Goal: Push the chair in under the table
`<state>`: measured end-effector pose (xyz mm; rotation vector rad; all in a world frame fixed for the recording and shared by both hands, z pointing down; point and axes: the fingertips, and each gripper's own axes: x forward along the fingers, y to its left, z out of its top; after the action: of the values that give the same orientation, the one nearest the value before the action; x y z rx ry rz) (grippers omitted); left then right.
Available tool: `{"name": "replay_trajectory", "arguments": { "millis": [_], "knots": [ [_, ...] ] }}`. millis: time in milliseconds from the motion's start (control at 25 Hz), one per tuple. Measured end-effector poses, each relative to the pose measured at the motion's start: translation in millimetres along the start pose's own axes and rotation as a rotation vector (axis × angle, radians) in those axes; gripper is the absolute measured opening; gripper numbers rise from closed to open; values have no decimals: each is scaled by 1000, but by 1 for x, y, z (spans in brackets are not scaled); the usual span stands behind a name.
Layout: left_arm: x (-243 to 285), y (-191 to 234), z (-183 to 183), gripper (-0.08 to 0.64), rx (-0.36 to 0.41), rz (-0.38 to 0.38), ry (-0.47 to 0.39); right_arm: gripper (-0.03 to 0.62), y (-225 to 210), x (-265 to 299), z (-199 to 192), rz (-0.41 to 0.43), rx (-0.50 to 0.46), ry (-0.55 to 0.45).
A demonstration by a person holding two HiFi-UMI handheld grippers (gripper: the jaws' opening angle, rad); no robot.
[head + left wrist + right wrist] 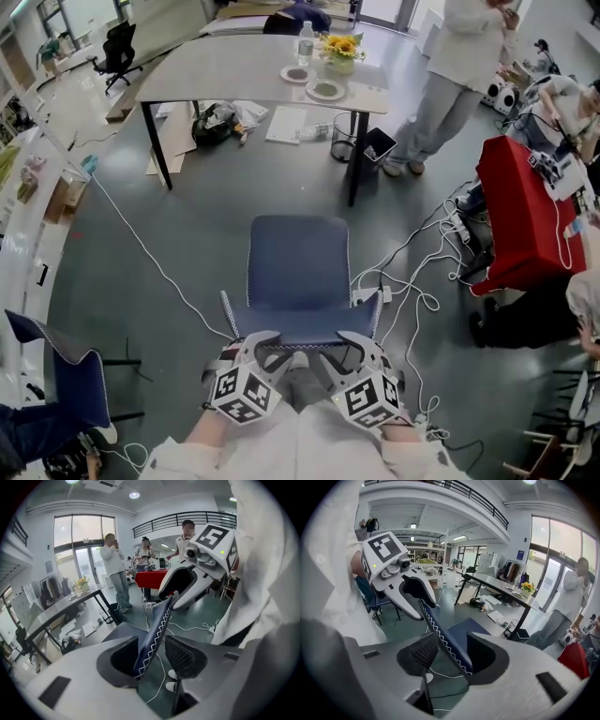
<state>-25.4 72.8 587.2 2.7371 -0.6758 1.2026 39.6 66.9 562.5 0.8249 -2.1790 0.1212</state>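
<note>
Left gripper [262, 345] and right gripper [354, 345] sit side by side at the bottom of the head view. Each has its jaws spread wide astride the top edge of the backrest [157, 630] of the blue chair [298, 272], with a clear gap to one pad in both gripper views. Chair stands on the grey floor [187, 234], seat facing the table [234, 70], well apart from it and not under it.
</note>
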Motion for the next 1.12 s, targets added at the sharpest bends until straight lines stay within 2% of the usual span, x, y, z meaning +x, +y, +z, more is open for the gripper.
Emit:
{"name": "replay_trajectory", "arguments": {
  "millis": [240, 360, 520, 1120],
  "knots": [
    [5, -1, 0, 182, 24, -11, 11, 155, 5, 8, -14, -4, -91, 79],
    [5, 3, -2, 149, 36, -16, 18, 143, 3, 12, -15, -22, -117, 91],
    [5, 3, -1, 137, 39, -40, 24, 132, 0, 13, -15, -9, -84, 90],
    [10, 10, 4, 135, 42, -13, 22, 132, -11, 14, -13, -27, -12, 82]
  ]
}}
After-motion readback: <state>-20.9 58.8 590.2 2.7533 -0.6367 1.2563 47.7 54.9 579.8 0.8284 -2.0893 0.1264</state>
